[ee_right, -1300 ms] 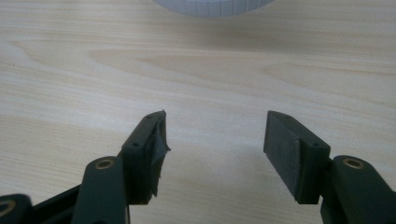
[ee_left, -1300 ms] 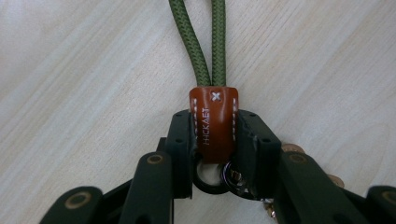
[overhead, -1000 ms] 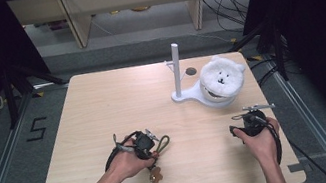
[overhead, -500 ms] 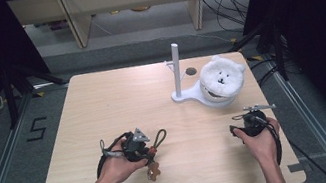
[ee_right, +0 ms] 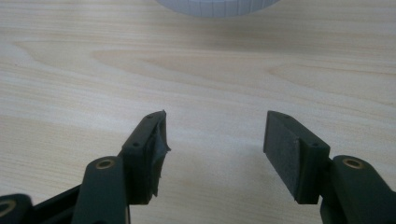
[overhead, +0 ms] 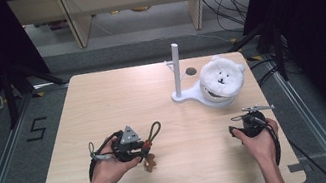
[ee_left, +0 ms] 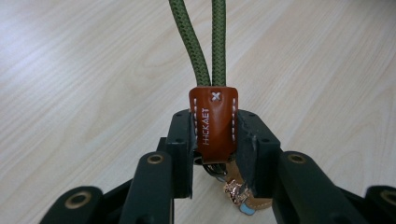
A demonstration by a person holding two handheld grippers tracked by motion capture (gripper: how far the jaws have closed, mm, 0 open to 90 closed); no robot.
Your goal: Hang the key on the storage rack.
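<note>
My left gripper (ee_left: 215, 140) is shut on a keychain's brown leather tab (ee_left: 213, 119), stamped with white letters. A green cord loop (ee_left: 201, 46) runs forward from the tab over the table. A small charm (ee_left: 238, 193) hangs under the jaws. In the high view the left gripper (overhead: 141, 148) is at the table's front left, with the green cord loop (overhead: 154, 131) pointing right and the charm (overhead: 150, 163) on the wood. My right gripper (ee_right: 215, 140) stands open over bare wood, and in the high view it (overhead: 251, 117) is at the front right.
A white stand (overhead: 187, 95) with an upright post (overhead: 177, 66) sits at the back right. A white plush bear face (overhead: 221, 77) rests on the stand's round end. The stand's white edge (ee_right: 217, 7) lies ahead of the right gripper. The wooden table (overhead: 117, 99) stretches left.
My left gripper has shifted slightly left and back with the keychain held in it, and the cord loop now points right and away. The right gripper has stayed in place.
</note>
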